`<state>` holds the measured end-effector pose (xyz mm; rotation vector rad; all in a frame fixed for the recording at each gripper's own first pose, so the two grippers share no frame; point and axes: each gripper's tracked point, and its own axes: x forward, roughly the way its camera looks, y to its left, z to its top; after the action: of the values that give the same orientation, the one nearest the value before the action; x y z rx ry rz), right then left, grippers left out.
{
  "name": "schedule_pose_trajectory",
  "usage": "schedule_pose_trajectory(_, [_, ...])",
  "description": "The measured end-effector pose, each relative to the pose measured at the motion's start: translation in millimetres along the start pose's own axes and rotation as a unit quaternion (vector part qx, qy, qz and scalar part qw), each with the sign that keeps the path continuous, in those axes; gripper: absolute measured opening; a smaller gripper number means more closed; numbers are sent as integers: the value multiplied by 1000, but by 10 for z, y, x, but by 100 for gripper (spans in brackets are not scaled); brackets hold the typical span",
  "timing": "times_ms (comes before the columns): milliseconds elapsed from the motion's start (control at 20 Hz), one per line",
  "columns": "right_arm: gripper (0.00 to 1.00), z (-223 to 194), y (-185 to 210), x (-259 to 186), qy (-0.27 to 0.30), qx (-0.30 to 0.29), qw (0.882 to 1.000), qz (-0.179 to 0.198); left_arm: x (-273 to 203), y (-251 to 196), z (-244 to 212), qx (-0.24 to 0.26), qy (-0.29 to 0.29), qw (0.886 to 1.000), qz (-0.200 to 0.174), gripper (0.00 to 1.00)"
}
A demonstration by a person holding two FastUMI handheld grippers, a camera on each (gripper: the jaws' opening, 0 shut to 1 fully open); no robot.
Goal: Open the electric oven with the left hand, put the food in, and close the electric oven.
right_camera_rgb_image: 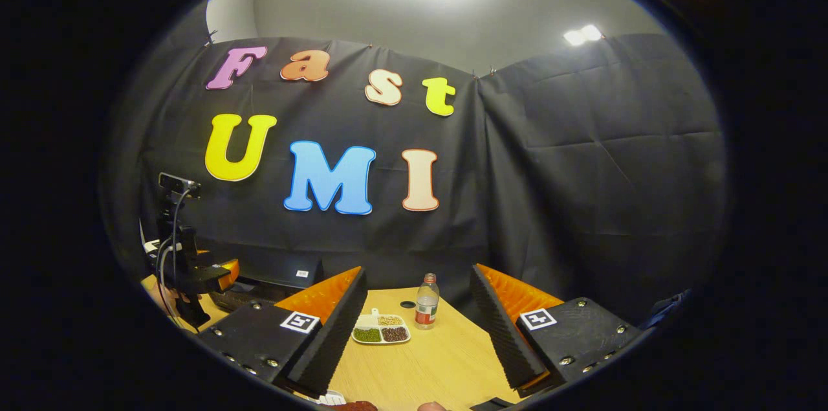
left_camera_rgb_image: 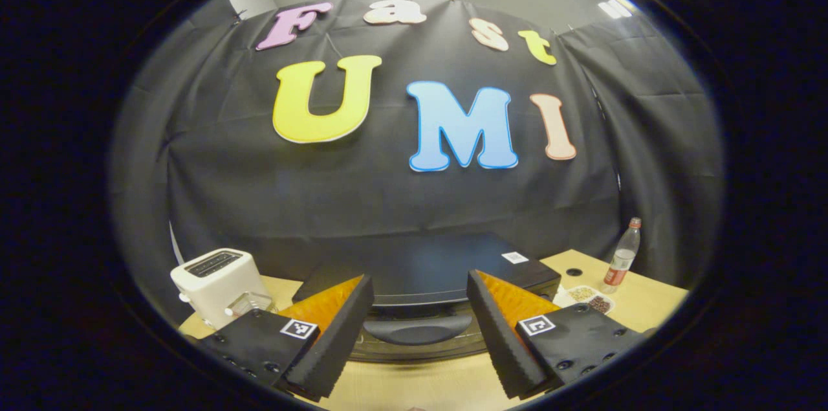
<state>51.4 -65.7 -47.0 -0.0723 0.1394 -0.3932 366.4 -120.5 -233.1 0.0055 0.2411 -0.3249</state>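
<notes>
Straight ahead of your left gripper (left_camera_rgb_image: 419, 327), between its two spread fingers, stands the electric oven (left_camera_rgb_image: 427, 272), a dark box on the table (left_camera_rgb_image: 427, 385). Its door handle (left_camera_rgb_image: 417, 331) lies just in front of the gap and a little low. The door looks closed, so I judge the opening step is not yet done. The left gripper is wide open and holds nothing.

To do this step well, bring the gripper forward and slightly down until the handle sits deep between the fingers, then close on the middle of the handle, not on one end. Pull along the arc of the door, which probably hinges at the bottom, and do not drag the oven over the table.

Keep away from the white toaster (left_camera_rgb_image: 217, 281), just left of the gripper.

Your right gripper (right_camera_rgb_image: 417, 333) is also open and empty. Ahead of it, between the fingers, are the divided food tray (right_camera_rgb_image: 380, 331) and, just beside it to the right, a bottle (right_camera_rgb_image: 425, 303). The oven is far to its left.
</notes>
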Motion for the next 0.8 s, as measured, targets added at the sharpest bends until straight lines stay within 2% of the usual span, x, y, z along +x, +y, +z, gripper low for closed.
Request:
schedule_pose_trajectory(50, [97, -4, 2, -4, 1, -4, 1000, -4, 68, 8, -64, 0, 7, 1000, 0, 93])
schedule_pose_trajectory(100, [97, -13, 6, -4, 3, -8, 1000, -6, 125, 19, -144, 1, 15, 1000, 2, 97])
schedule_pose_trajectory(150, [97, -24, 15, -15, 5, -12, 1000, -7, 181, 25, -215, -1, 22, 1000, 2, 94])
schedule_pose_trajectory(200, [97, -23, 30, -19, 6, -15, 1000, -8, 228, 27, -297, -2, 31, 999, 4, 98])
schedule_pose_trajectory(300, [97, -35, 64, -23, 11, -19, 1000, -7, 301, 33, -469, -8, 49, 999, 6, 93])
schedule_pose_trajectory(350, [97, -38, 66, -31, 12, -20, 1000, -6, 298, 54, -487, -5, 50, 999, 12, 94])
schedule_pose_trajectory(400, [97, -30, 82, -38, 12, -22, 1000, -6, 301, 39, -434, 3, 37, 999, 12, 100])
schedule_pose_trajectory(600, [97, 10, 99, -71, 8, -31, 999, -4, 220, 42, -491, -4, 29, 999, 22, 95])
schedule_pose_trajectory(650, [97, 23, 101, -87, 7, -32, 999, -3, 188, 32, -499, -3, 29, 999, 23, 99])
schedule_pose_trajectory(800, [97, 31, 128, -119, 6, -36, 999, 4, 50, 10, -539, -1, 29, 999, 22, 95])
